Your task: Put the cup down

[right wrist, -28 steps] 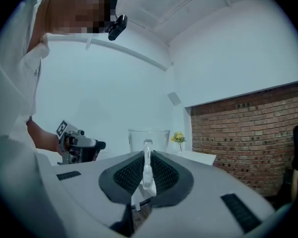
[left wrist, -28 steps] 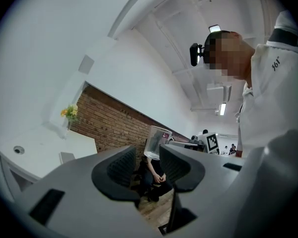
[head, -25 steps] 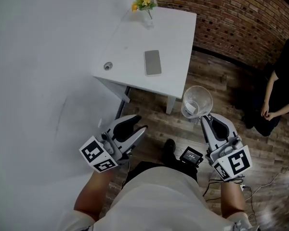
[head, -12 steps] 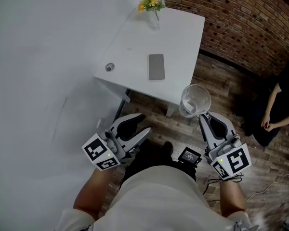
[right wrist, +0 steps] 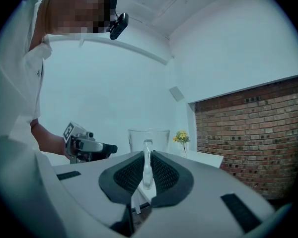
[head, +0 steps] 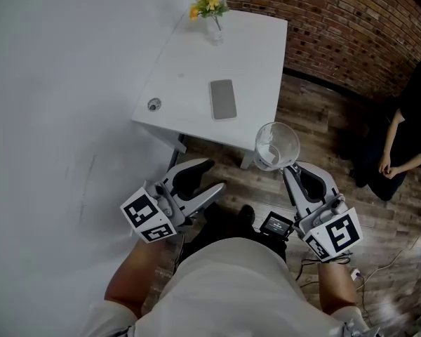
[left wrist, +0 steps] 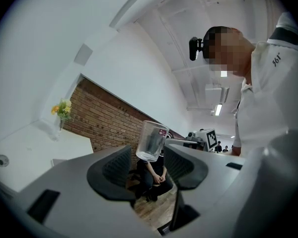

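Cup (head: 276,146): glass, upright, in the air by the near right corner of the table (head: 189,83), not yet set down
Right gripper (head: 288,170): jaws nearly together, pinching the handle (right wrist: 147,163), which likely keeps the cup level
Left gripper (head: 215,175): jaws have just been opening, partly apart, nothing between them

1. Left gripper (head: 212,175) is held level at the person's left side; its fingers have just been opening and stand apart with nothing between them.
2. Right gripper (head: 289,170) points forward, almost level, its fingers pinched on the handle of the cup (head: 276,144).
3. Left forearm (head: 130,279) and right forearm (head: 335,293) are bare and reach forward from the waist.
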Tool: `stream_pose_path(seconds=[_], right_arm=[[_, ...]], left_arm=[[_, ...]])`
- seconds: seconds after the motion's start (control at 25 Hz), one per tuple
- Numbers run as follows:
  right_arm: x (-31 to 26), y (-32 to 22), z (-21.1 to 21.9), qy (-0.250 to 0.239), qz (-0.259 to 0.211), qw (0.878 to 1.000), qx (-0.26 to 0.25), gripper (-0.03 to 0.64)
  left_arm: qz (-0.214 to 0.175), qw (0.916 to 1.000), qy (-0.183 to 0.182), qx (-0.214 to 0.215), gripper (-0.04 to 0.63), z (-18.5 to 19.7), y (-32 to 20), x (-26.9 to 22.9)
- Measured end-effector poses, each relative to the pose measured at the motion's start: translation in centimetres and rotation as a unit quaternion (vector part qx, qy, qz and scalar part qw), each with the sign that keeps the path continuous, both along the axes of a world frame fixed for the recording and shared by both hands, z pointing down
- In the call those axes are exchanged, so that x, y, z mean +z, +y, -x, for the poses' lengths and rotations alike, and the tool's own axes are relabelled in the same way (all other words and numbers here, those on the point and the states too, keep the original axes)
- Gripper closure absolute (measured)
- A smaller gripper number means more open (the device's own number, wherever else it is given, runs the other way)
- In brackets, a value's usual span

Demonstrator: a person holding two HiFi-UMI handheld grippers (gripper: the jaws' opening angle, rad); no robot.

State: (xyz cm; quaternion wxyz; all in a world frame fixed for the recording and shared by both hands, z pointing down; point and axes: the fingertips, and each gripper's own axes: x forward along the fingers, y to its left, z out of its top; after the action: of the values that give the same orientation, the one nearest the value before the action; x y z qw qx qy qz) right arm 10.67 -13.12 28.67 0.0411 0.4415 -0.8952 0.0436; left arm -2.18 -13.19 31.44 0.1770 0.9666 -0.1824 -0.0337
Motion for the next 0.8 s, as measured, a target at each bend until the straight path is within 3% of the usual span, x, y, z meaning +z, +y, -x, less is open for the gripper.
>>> stream_pose_path(seconds=[0.44,0.8], right_arm=[[0.1,-0.7,1.1,0.003,0.001,1.0,-0.01,0.581],[0.6,-1.7,2.7,0.007,0.007,0.999,-0.033,0.581]], left_arm=[[-0.006,0.9999,-0.005,0.011,0.347,0.0,-1.0,-0.1],[-0.019,0.9985,-0.004,0.05,0.313,-2.1,-2.4,-0.5]])
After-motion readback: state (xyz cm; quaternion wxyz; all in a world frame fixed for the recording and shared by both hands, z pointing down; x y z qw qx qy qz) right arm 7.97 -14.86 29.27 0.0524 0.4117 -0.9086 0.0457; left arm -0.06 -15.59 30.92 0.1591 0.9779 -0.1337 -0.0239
